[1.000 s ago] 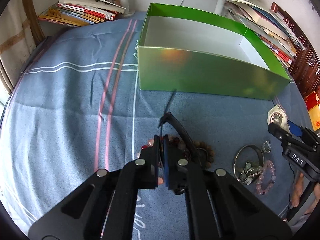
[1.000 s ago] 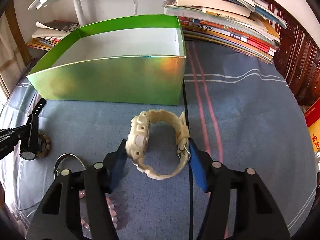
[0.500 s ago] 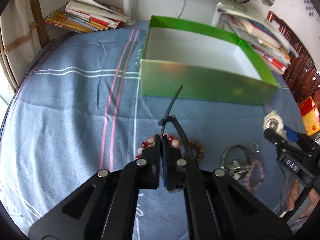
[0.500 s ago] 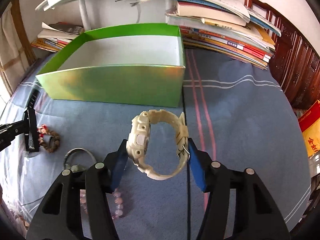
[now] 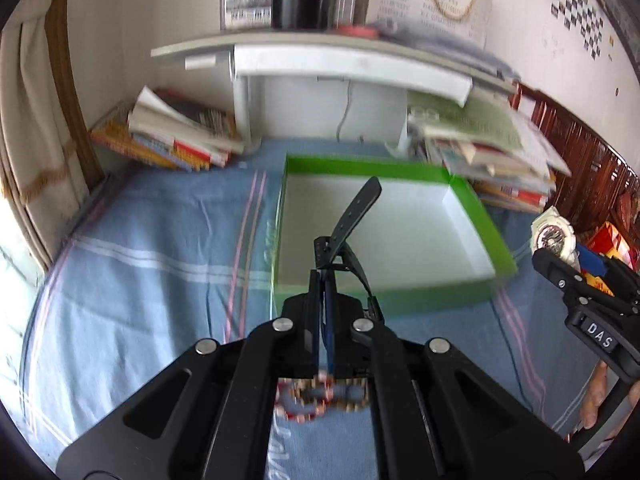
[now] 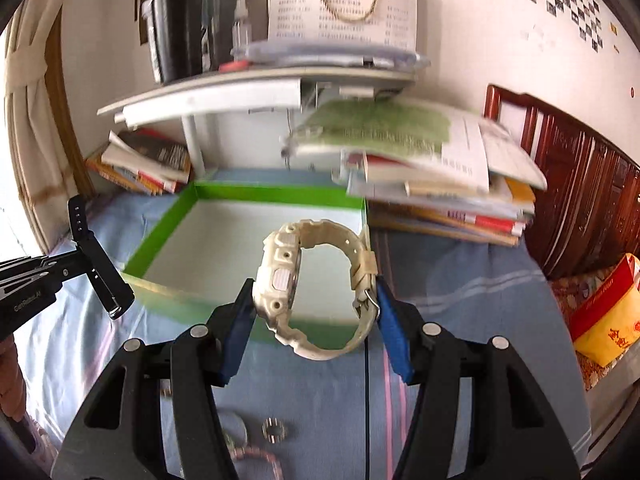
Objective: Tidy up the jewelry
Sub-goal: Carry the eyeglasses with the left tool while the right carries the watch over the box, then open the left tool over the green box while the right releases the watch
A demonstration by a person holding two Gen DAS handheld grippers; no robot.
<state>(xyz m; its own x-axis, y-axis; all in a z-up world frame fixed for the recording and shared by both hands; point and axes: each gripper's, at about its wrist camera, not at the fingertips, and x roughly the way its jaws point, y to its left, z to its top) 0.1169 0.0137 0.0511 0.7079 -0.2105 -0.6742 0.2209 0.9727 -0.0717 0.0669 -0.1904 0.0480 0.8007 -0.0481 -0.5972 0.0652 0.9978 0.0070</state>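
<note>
My left gripper (image 5: 323, 280) is shut on the strap of a black watch (image 5: 352, 220) and holds it in the air in front of the open green box (image 5: 460, 300); the watch also shows in the right wrist view (image 6: 96, 264). My right gripper (image 6: 314, 316) is shut on a cream white watch (image 6: 316, 276), held above the cloth at the box's near wall (image 6: 168, 300). The white watch shows at the right in the left wrist view (image 5: 554, 236). The box's white inside holds nothing.
Bead bracelets (image 5: 320, 396) lie on the blue cloth (image 5: 160, 260) under my left gripper. A small ring (image 6: 274, 428) and more bracelets lie under my right gripper. Stacks of books (image 6: 440, 196) stand behind and right of the box, others at left (image 5: 172, 136).
Both grippers have risen from the cloth and tilted up, each carrying its watch towards the box. The bracelets stayed on the cloth below.
</note>
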